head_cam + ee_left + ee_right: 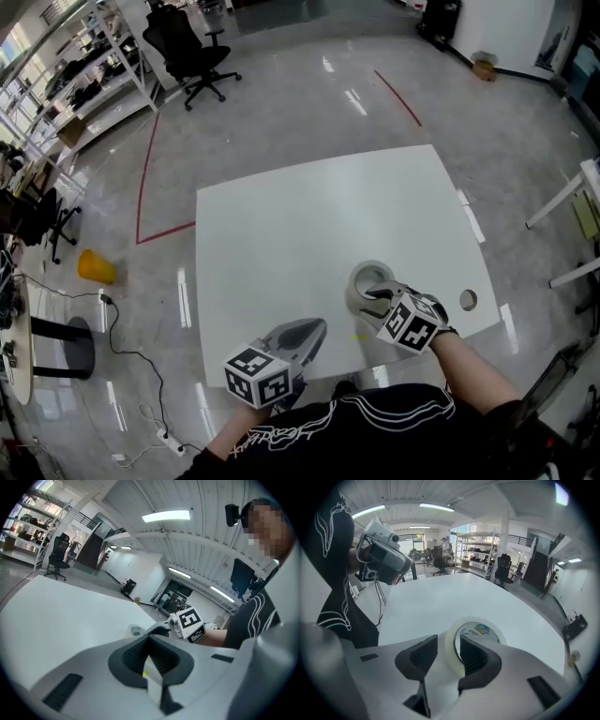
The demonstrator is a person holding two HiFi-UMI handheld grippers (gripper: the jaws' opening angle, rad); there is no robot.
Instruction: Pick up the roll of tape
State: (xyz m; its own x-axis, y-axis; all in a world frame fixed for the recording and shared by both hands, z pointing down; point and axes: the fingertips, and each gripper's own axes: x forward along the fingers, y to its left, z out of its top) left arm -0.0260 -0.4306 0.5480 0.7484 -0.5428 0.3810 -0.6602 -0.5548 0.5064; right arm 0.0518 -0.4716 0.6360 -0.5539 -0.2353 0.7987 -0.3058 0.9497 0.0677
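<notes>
1. A wide white rectangular table stands on a glossy grey floor and serves as the reference for everything else.
2. The translucent white roll of tape lies flat on the table, close to the edge nearest the person and toward that edge's right end.
3. The right gripper, grey and white with dark ribbed pads, reaches down over the table's near edge onto the roll.
4. In the right gripper view its jaws stand apart, straddling the roll's wall: one pad sits inside the core and the other outside it (a gap shows beside the outer pad, so the roll is not clamped).
5. The left gripper hovers over the table's near edge, left of the roll and clear of it.
6. In the left gripper view the left gripper's pads meet at the tips with nothing held between them.
7. A small round hole is cut in the table near its right front corner.
8. A black office chair stands on the floor well beyond the table's far left corner.
</notes>
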